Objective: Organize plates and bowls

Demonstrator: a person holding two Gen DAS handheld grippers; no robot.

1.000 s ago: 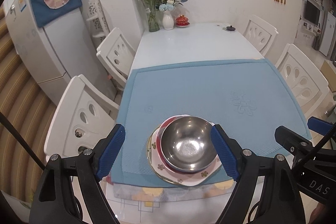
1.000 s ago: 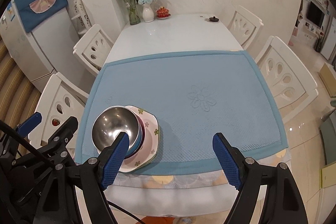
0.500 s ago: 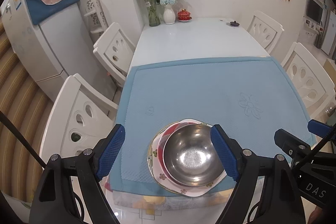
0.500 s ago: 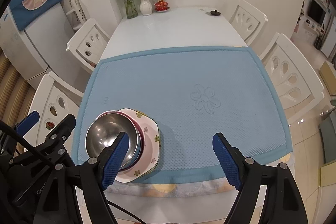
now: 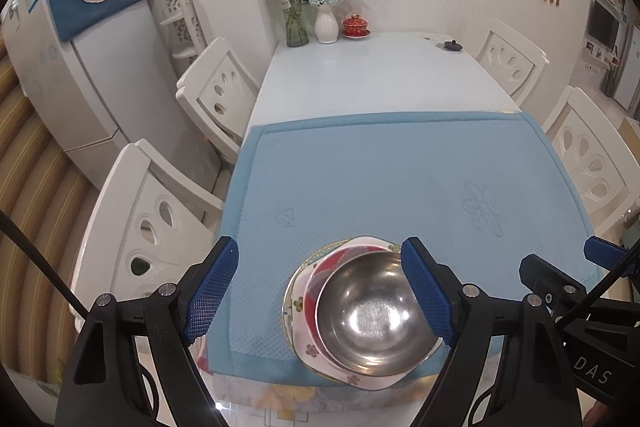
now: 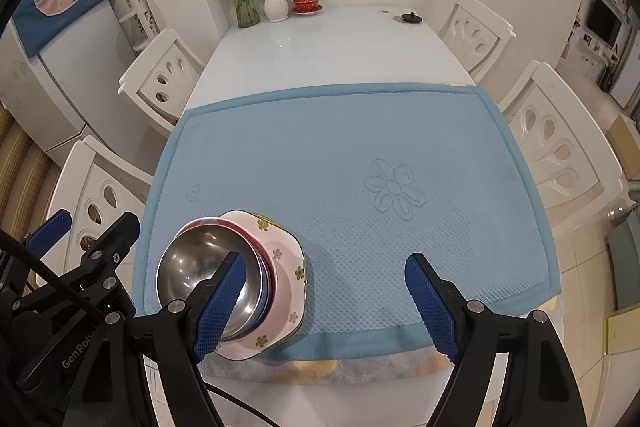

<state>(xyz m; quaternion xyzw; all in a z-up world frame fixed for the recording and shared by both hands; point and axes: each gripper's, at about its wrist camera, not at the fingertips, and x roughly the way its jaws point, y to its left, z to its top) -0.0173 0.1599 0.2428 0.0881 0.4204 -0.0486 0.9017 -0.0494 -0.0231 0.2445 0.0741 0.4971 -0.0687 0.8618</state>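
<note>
Steel bowl (image 5: 372, 311) nested on floral plates (image 6: 280, 267) at near edge of blue mat (image 5: 400, 179) (stacking judged done). Left gripper (image 5: 320, 297), right gripper (image 6: 324, 303): jaws apart, nothing held.

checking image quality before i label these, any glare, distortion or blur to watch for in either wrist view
Left wrist view: bright ceiling-light glare inside the steel bowl; strong fisheye bending of the chairs and fridge, black vignette at the corners. Right wrist view: same bending, a soft sheen on the bare white table, a soft shadow of the dish stack on the blue mat to its right. Both look sharp, no motion blur.
</note>
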